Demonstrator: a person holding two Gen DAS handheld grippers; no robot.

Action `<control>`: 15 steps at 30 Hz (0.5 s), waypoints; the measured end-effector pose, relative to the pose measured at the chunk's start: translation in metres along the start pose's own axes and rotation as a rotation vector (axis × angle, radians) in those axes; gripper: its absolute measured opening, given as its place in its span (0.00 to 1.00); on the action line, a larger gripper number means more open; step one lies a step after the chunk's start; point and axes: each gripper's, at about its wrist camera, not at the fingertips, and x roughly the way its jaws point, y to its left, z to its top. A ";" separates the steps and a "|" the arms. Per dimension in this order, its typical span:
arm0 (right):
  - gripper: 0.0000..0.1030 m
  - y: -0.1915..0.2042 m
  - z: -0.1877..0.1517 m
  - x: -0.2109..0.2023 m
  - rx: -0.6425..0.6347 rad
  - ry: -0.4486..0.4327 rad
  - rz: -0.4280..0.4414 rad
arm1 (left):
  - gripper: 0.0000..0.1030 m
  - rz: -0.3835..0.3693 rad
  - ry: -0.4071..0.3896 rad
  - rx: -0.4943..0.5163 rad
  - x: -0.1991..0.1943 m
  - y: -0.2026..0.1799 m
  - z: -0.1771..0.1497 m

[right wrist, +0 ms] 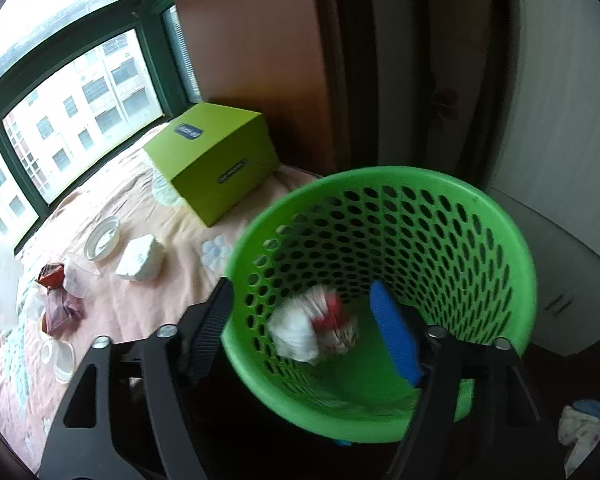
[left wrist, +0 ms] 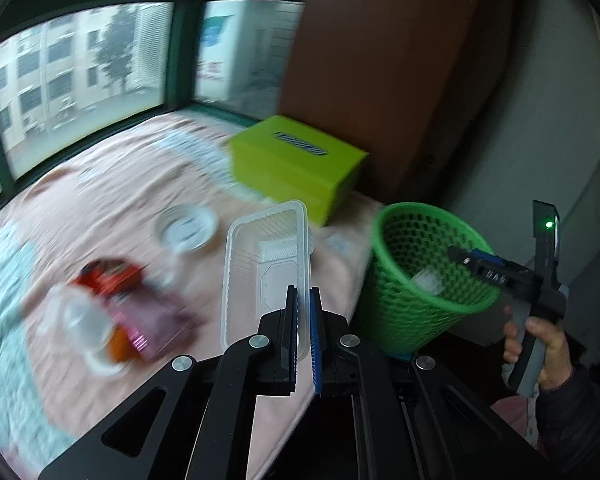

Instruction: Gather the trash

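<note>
It looked like a bedroom in a flat, several floors up. A bed (left wrist: 100,208) covered in a pink patterned sheet filled the left of the frame, pushed against a green-framed window (right wrist: 60,92) with apartment blocks outside at upper left. A tall brown wooden wardrobe (left wrist: 380,80) stood at upper centre, a lime-green box (right wrist: 216,160) on the bed before it, and a green plastic wastebasket (right wrist: 440,240) at the right.
</note>
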 end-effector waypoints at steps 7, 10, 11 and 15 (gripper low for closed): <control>0.76 -0.028 -0.002 -0.021 -0.001 -0.045 0.001 | 0.05 -0.097 0.058 0.095 0.052 -0.063 0.027; 0.78 -0.038 -0.004 -0.030 -0.011 -0.074 -0.013 | 0.05 -0.132 0.087 0.115 0.076 -0.086 0.033; 0.78 -0.043 -0.005 -0.033 -0.012 -0.083 -0.016 | 0.05 -0.140 0.094 0.119 0.081 -0.091 0.034; 0.79 -0.058 -0.006 -0.039 -0.006 -0.102 -0.028 | 0.05 -0.178 0.131 0.142 0.110 -0.121 0.042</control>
